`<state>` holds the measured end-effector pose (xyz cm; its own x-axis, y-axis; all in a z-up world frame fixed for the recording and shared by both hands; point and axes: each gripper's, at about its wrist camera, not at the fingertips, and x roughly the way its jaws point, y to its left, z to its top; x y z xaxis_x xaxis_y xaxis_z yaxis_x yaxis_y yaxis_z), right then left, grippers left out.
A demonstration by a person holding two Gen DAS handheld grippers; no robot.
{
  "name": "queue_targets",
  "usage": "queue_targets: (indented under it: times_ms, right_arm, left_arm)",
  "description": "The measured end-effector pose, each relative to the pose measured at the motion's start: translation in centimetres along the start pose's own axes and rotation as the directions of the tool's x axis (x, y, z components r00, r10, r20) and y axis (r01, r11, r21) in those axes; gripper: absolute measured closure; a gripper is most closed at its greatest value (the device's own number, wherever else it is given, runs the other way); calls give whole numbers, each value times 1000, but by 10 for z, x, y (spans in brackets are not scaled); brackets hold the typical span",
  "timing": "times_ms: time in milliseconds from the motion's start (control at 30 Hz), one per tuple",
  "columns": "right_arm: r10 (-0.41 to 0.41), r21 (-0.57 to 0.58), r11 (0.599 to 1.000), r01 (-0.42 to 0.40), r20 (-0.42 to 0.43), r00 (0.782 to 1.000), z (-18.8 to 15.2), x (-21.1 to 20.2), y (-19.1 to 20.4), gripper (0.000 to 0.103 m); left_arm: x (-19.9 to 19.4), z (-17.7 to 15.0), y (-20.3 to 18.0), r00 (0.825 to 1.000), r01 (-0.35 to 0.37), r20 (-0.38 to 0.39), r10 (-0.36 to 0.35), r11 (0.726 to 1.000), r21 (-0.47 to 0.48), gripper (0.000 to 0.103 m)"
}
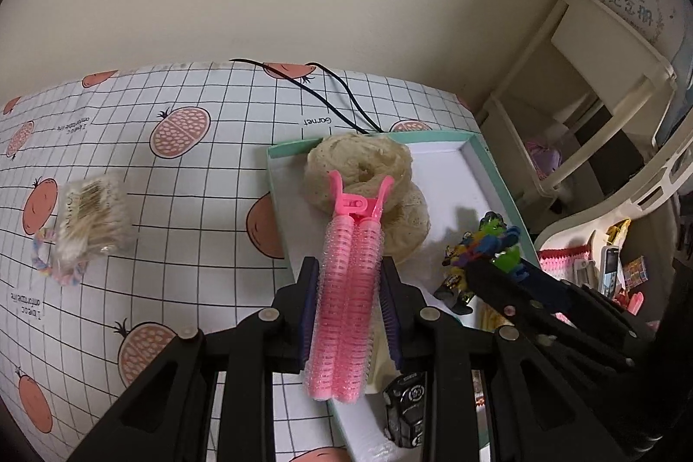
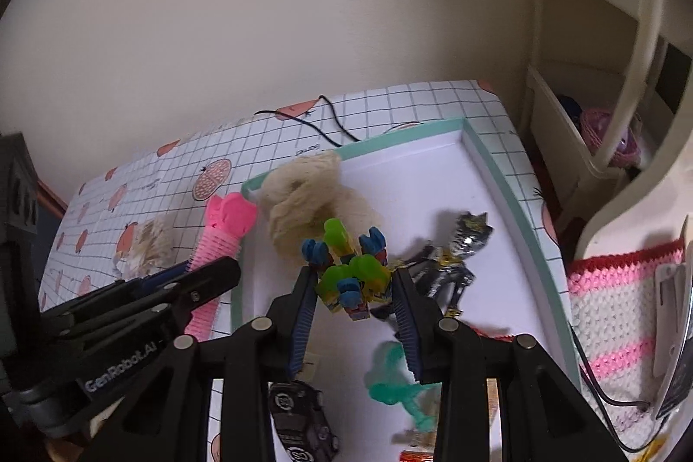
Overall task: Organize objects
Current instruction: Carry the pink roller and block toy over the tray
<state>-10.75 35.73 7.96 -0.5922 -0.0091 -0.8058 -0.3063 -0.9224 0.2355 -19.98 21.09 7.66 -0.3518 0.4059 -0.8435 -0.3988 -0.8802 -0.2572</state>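
Note:
My left gripper is shut on a pink hair-roller clip, which juts forward over the left rim of a white box lid with a mint edge. My right gripper is shut on a small green, blue and yellow toy figure and hangs above the lid. In the lid lie two cream scrunchies, a grey and yellow robot figure, a black toy car and a translucent green figure. The right gripper with its toy shows at right in the left wrist view.
A clear bag of cotton swabs and a pastel hair tie lie on the fruit-print tablecloth to the left. A black cord runs behind the lid. Cream shelves and a pink crochet basket stand at right.

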Motion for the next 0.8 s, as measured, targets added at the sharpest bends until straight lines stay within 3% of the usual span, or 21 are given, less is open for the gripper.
queue_targets:
  times_ms: [800]
  right_arm:
    - [-15,11,1000,15,-34,999,-6,5,-15,64]
  left_arm:
    - [33,-3,-20,1000,-8,-28,7,1000,-17,74]
